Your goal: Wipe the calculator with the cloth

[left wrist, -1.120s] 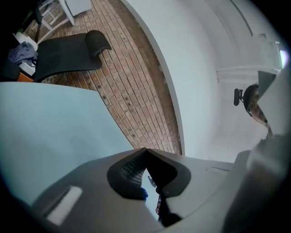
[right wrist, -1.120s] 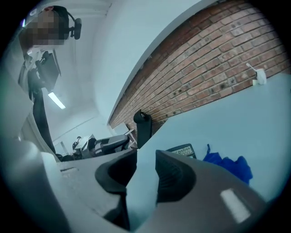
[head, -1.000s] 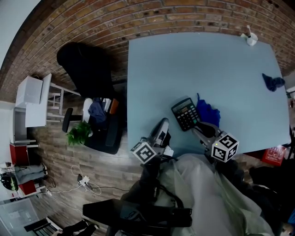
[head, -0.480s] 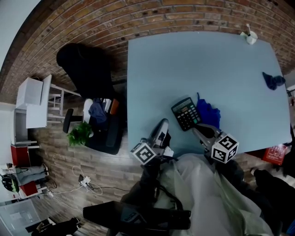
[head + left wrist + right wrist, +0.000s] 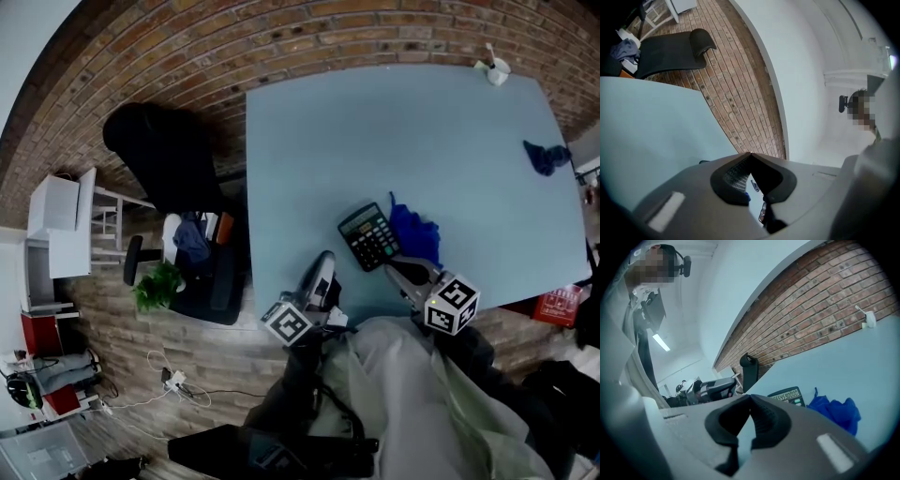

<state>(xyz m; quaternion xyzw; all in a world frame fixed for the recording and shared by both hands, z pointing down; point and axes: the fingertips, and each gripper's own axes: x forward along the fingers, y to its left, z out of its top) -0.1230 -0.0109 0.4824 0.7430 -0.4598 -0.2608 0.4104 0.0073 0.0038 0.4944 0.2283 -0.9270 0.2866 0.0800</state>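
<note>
**Calculator and blue cloth side by side at the near edge of the table, both grippers closed and empty**

Calculator (image 5: 368, 236) lies flat on a pale blue table (image 5: 375, 122), close to the near edge and about midway along it, turned at a slant. Its display shows a row of digits in the right gripper view (image 5: 786, 395). A crumpled bright blue cloth (image 5: 415, 234) sits on its right side, touching it, and bunches up in soft folds (image 5: 836, 412).

The right gripper (image 5: 392, 268) points at the near corner of the calculator, its tips just beside it. Whether they touch it cannot be told. Its jaws have just been closing and now meet at the tips (image 5: 750, 397), with nothing between them.

The left gripper (image 5: 324, 257) rests over the near edge of the table, left of the calculator and apart from it. Its jaws are pressed together (image 5: 750, 154) and hold nothing.

A second, darker blue cloth (image 5: 544, 157) lies at the right edge of the table. A small white object (image 5: 494, 69) stands at the far right corner. A black office chair (image 5: 164, 155) stands off the left edge.
</note>
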